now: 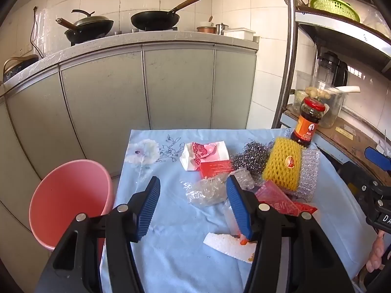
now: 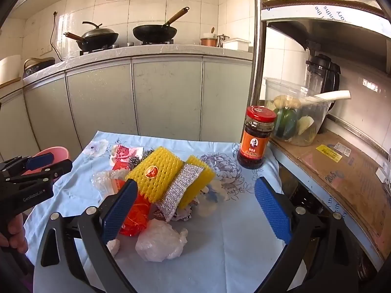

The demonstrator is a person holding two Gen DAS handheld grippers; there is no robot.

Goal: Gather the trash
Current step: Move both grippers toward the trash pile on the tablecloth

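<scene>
Pink bin (image 1: 70, 202): on the floor just left of the bench (image 1: 171, 256); visible inner wall bare, bottom hidden, so apparently nothing collected yet.
Progress: judged at the very start; all trash on the bench, nothing gripped, whole pile left to move.
Left claw (image 1: 193, 207): fingers apart, empty, hovering over the near-left part of the bench, pointed at the crinkled clear plastic (image 1: 207, 191).
White foam scrap (image 1: 229, 245): flat, near edge, partly under the left claw's right finger; orange bit beside it, unclear what.
Paper packet (image 1: 205, 155): white with red print, crumpled, far side; red card (image 1: 216, 168) touching its near edge.
Steel wool (image 1: 250, 157): grey tangle behind the yellow net; likely a tool, not trash.
Yellow foam net (image 2: 155, 171): fruit sleeve with round red sticker, tilted on top of the pile; light, springy by the look.
Silver scouring pad (image 2: 179, 190): on a yellow sponge, leaning on the net's right side.
Red wrapper (image 2: 134, 216): glossy, creased, touching the right claw's left finger.
White plastic wad (image 2: 161, 240): crumpled, nearest piece, between the fingers' line of sight.
Right claw (image 2: 196, 210): fingers wide apart, empty, above the pile's near side.
Sauce jar (image 2: 255, 138): upright, red lid, far right corner, apart from the pile; likely not trash.
</scene>
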